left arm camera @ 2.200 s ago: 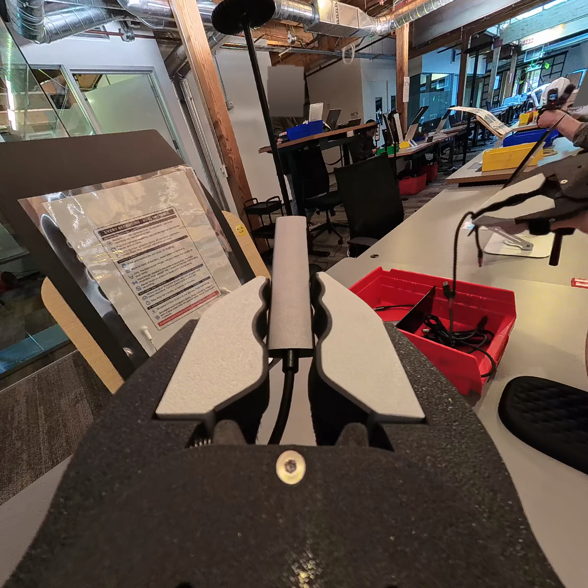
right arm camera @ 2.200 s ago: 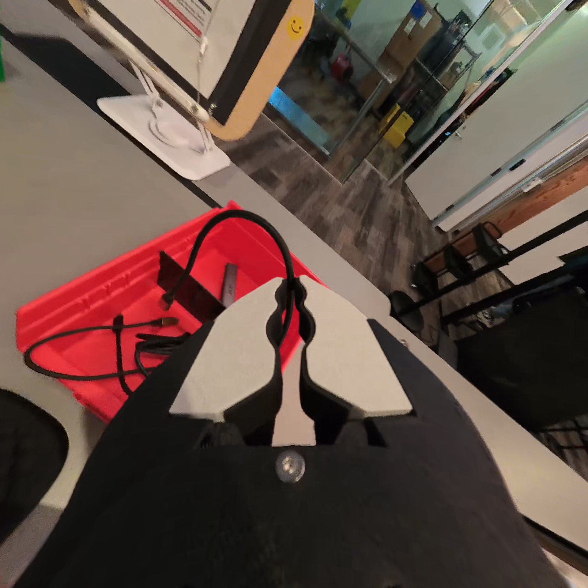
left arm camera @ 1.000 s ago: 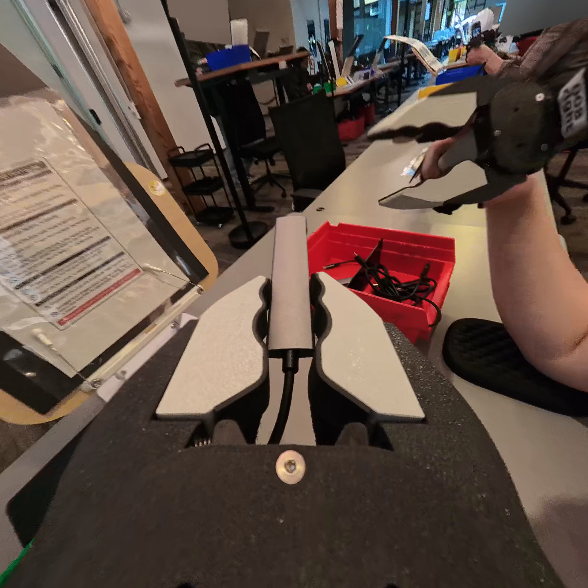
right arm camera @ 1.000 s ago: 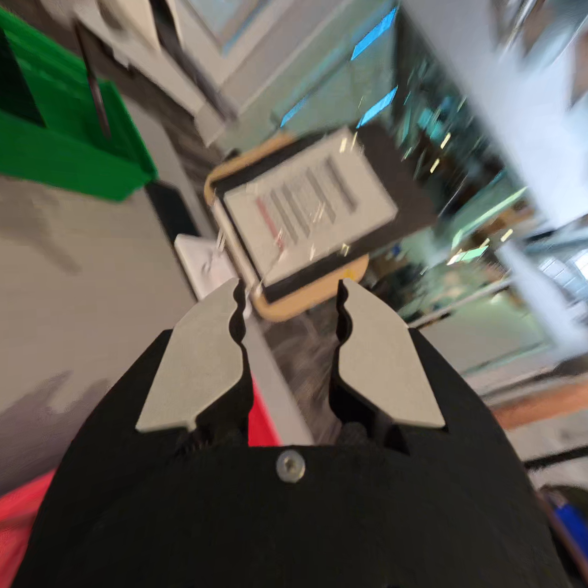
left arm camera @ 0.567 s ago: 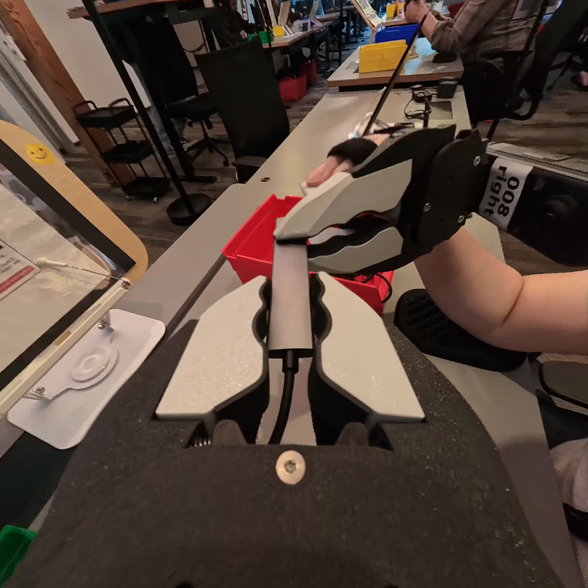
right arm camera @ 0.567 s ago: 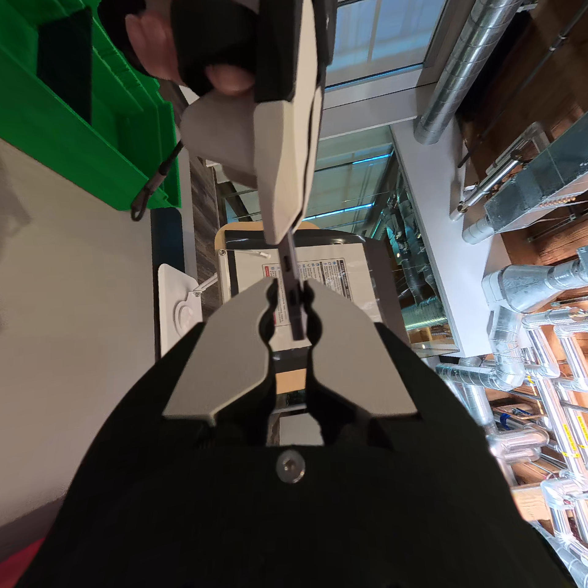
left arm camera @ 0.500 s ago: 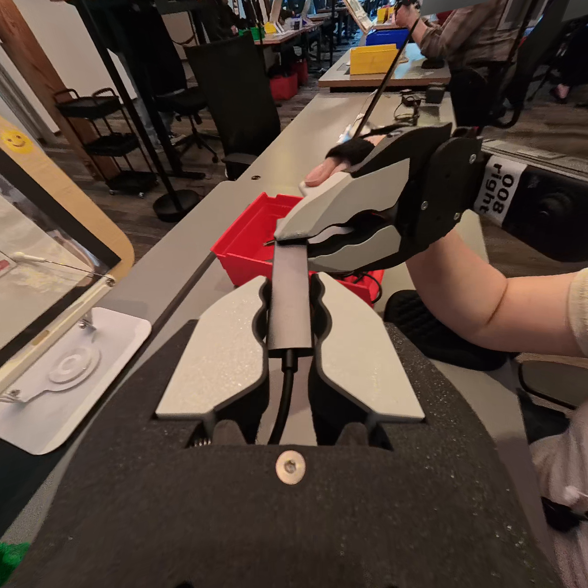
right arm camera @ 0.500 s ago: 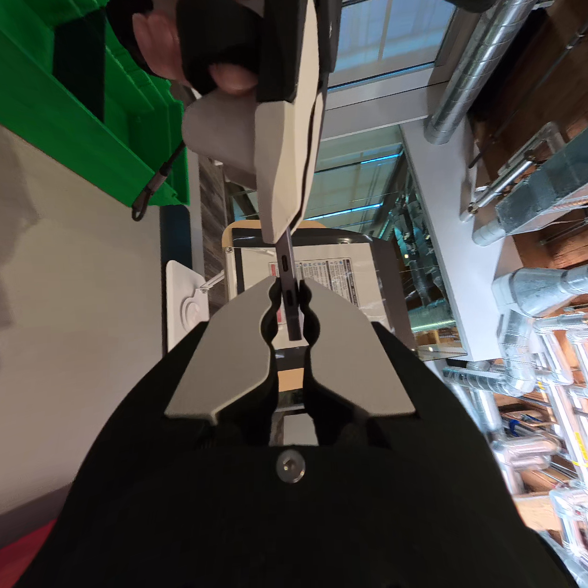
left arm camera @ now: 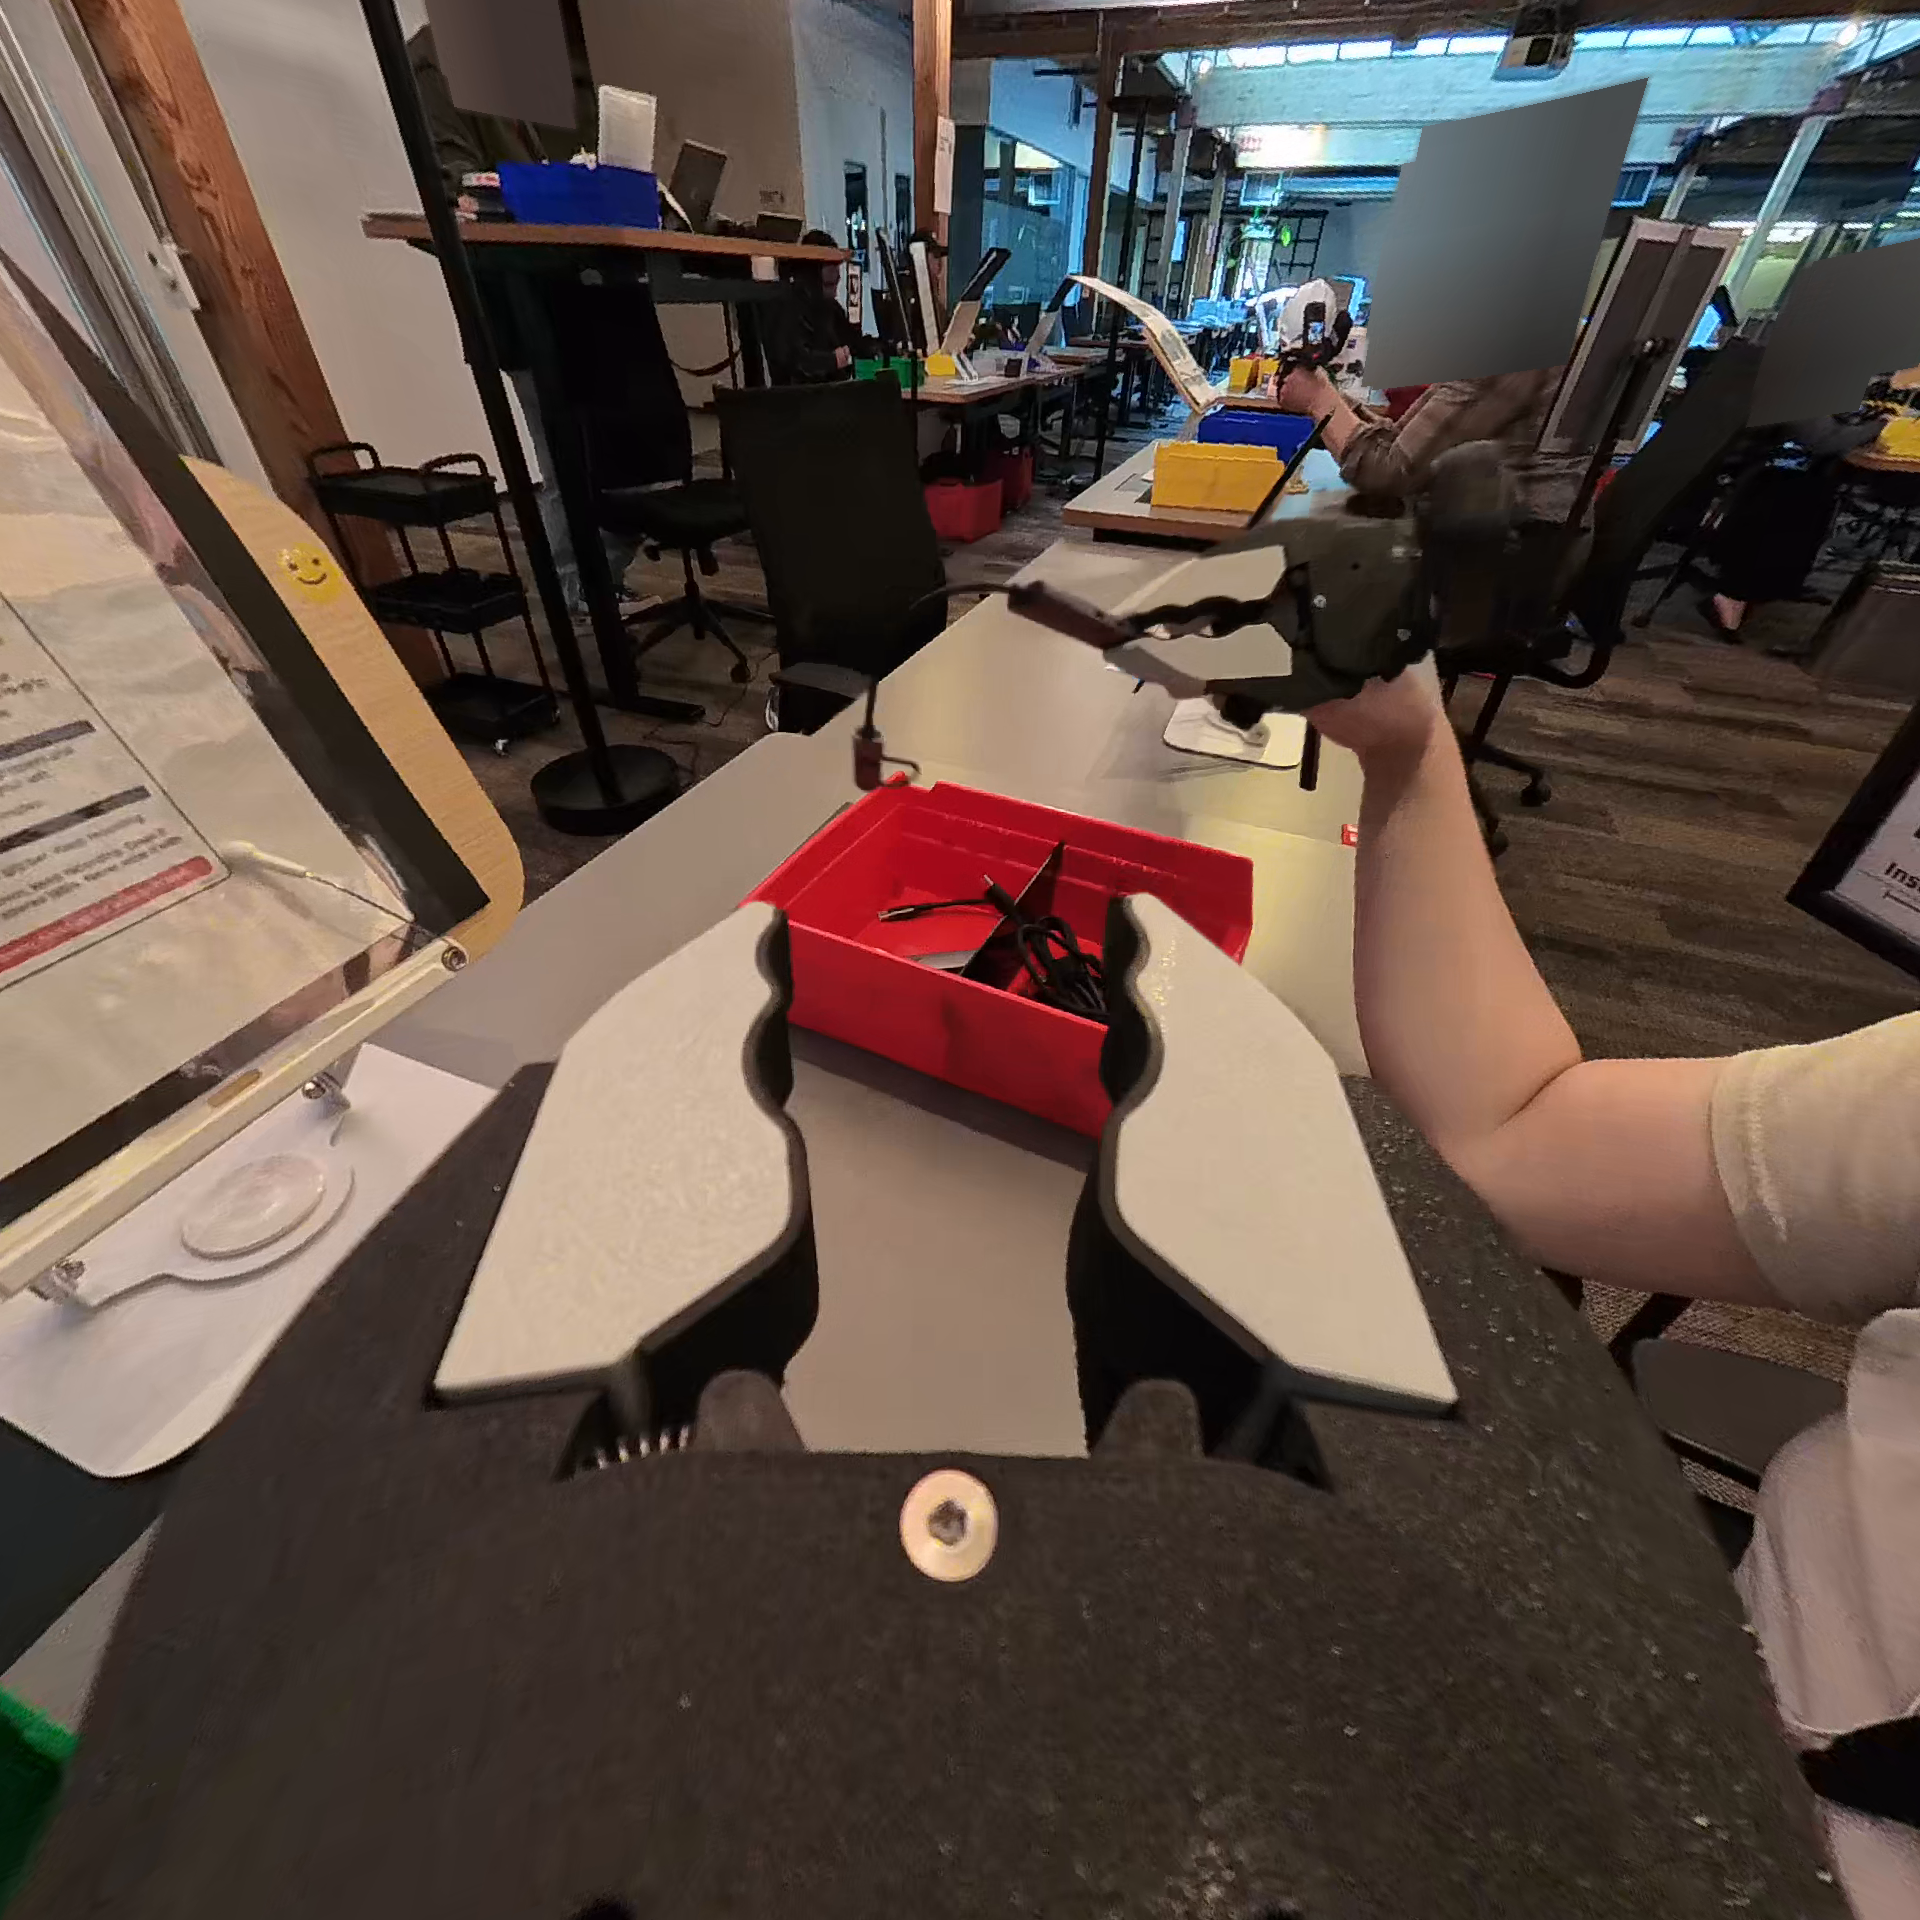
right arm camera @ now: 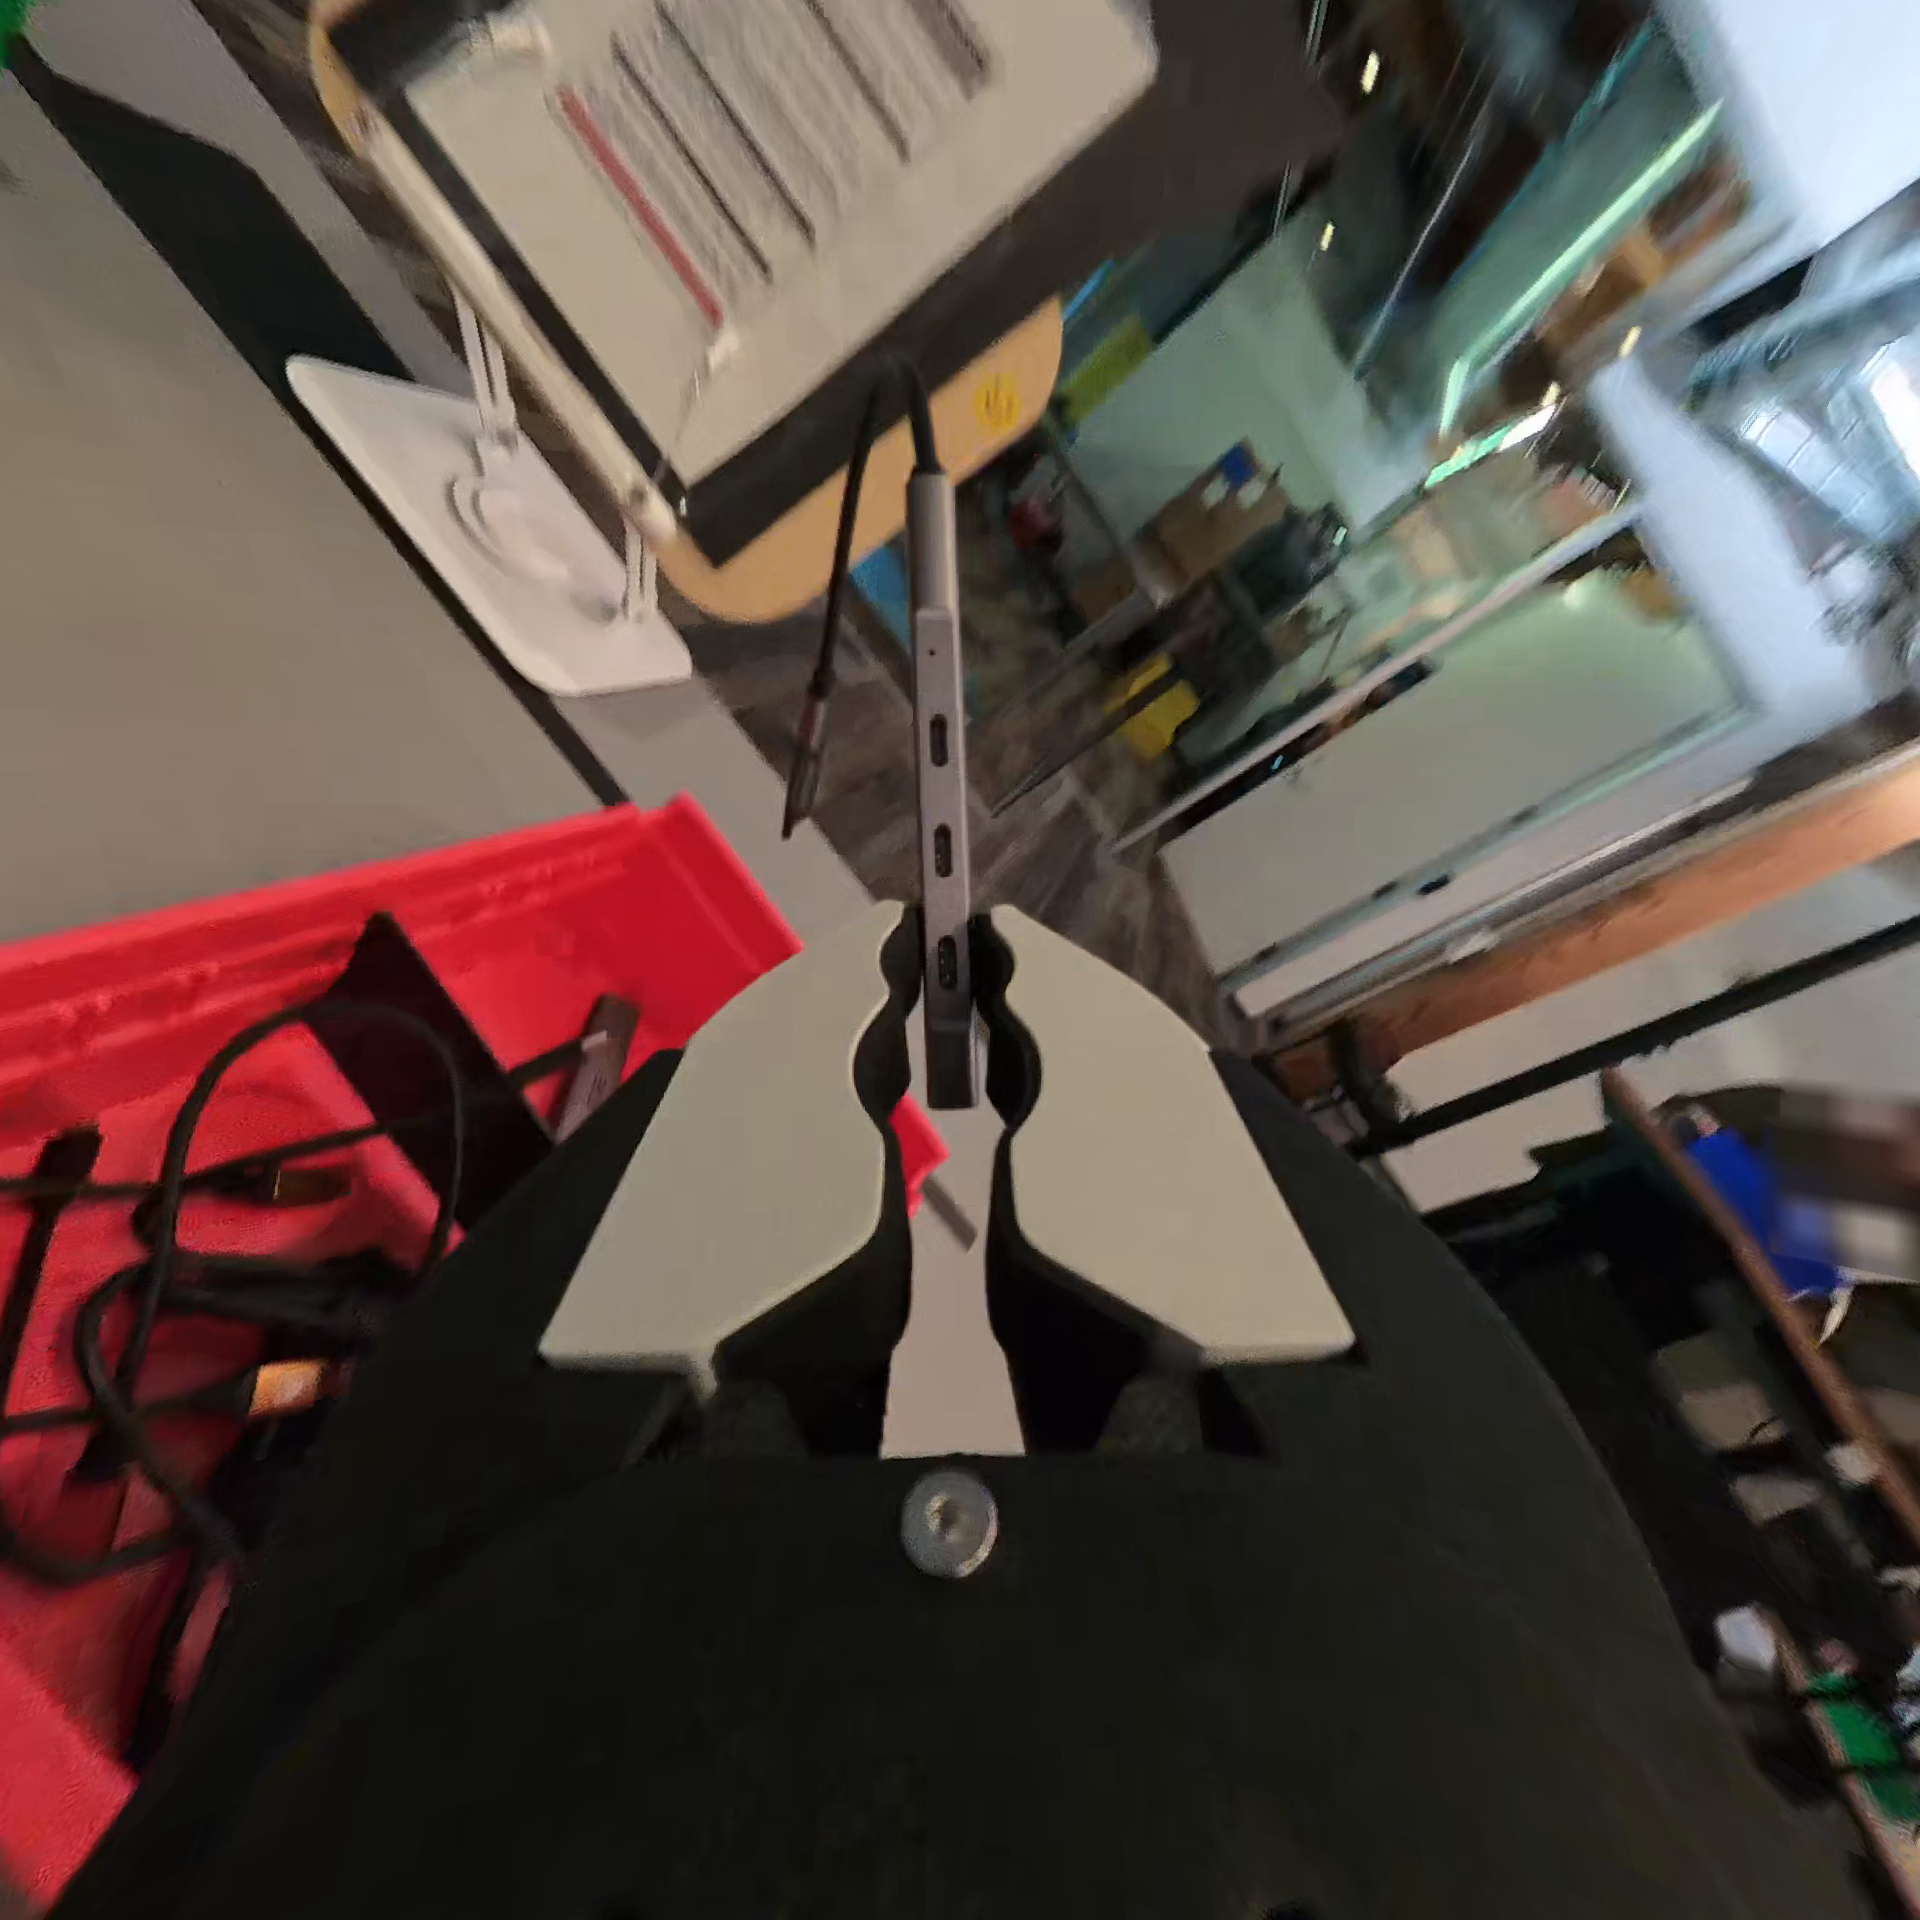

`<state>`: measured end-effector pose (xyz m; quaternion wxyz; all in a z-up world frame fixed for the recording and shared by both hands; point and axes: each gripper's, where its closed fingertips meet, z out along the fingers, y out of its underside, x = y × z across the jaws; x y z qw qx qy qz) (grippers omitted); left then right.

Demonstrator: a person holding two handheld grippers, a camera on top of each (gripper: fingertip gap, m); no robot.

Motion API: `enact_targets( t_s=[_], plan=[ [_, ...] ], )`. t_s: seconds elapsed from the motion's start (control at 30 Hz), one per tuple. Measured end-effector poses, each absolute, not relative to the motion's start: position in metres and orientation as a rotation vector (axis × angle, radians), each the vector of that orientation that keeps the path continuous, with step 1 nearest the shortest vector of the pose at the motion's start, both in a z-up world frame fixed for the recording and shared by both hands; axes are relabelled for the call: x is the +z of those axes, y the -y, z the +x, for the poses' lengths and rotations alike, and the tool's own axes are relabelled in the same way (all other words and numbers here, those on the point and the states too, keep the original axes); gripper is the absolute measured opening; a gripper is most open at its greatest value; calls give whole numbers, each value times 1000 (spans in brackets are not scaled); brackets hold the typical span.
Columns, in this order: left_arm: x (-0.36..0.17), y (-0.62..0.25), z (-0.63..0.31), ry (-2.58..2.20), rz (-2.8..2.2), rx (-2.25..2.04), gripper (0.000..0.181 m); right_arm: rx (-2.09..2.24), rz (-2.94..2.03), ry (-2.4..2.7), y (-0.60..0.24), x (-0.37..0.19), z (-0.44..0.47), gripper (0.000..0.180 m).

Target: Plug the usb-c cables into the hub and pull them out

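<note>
My right gripper is shut on one end of the slim grey hub, which sticks out forward with its short black cable hanging from the far end. In the left wrist view the right gripper holds the hub in the air above the red bin. My left gripper is open and empty, low over the table before the bin. Black usb-c cables lie tangled in the bin, and they also show in the left wrist view.
A framed instruction sheet on a white stand stands to the left; it also shows in the right wrist view. A green bin edge shows at lower left. The grey table runs back to other desks, chairs and a seated person. My right fingertips sit around 30 cm from my left ones.
The hub passed from my left gripper to my right one. My left gripper opened and is now empty. The right gripper lifted the hub away to above the red bin.
</note>
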<state>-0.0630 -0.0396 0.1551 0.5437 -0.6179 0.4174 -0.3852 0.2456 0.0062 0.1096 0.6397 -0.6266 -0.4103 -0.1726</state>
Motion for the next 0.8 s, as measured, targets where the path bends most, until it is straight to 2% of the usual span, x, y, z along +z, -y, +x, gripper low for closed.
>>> enact_targets(
  t_s=[0.23, 0.37, 0.5, 0.6, 0.7, 0.8],
  plan=[
    [148, 39, -59, -1016, -1496, -884, 56, -211, -1734, 1012, -59, 15, 258, 10],
    [146, 37, -59, -1018, -1507, -878, 56, -275, -1810, 1055, -89, -20, 254, 10],
    [144, 35, -60, -1017, -1519, -872, 55, -183, -2149, 990, -97, -73, 265, 13],
    [144, 34, -62, -1013, -1525, -865, 55, -156, -2239, 793, -107, -73, 277, 15],
    [145, 32, -66, -1001, -1534, -868, 55, -199, -2204, 729, -108, -60, 289, 36],
    [145, 30, -72, -980, -1549, -864, 55, -194, -2160, 658, -97, -39, 300, 37]
  ],
)
